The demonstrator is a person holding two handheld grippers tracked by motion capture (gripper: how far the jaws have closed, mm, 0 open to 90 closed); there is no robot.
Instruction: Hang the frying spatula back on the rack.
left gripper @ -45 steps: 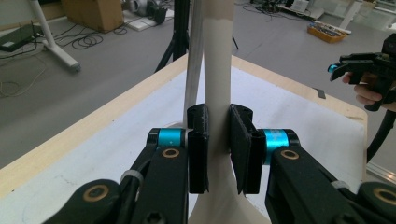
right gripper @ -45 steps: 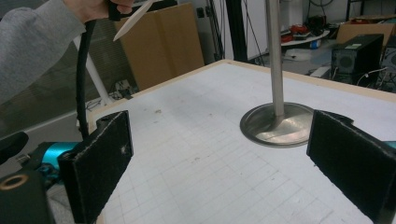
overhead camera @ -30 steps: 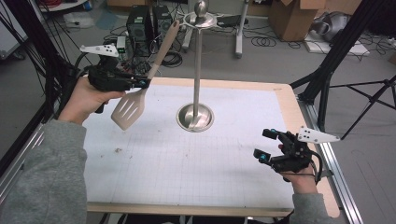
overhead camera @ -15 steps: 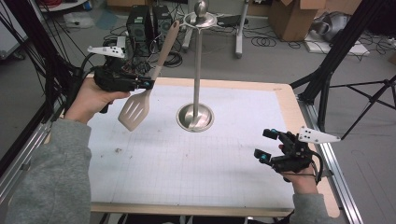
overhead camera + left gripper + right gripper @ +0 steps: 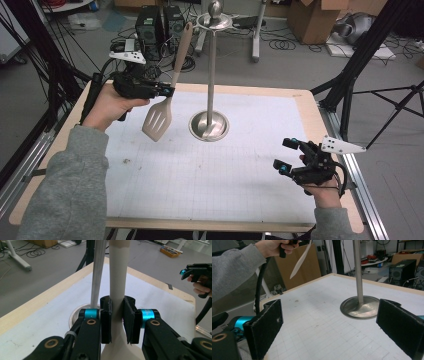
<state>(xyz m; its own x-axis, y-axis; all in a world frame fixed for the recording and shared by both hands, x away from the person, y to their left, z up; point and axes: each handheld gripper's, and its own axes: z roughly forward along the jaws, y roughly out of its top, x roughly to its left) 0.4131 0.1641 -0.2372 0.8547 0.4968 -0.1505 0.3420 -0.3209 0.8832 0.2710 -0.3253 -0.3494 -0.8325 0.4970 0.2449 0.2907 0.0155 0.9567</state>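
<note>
The left tongs (image 5: 167, 91) are clamping the spatula (image 5: 159, 117) by its neck, the right tongs (image 5: 286, 155) are gaping idle, and the long handle is risking a knock against the stand (image 5: 210, 85) just beside it

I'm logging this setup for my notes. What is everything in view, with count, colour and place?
spatula: one, beige, held off the table at left, blade down
stand: one, silver pole on a round base, table middle
table: one, white gridded top, wooden edge
boxes: cardboard, brown, floor behind
left gripper: one, black, shut on the spatula handle
right gripper: one, black, open, low at the table's right edge
sleeves: grey
</note>
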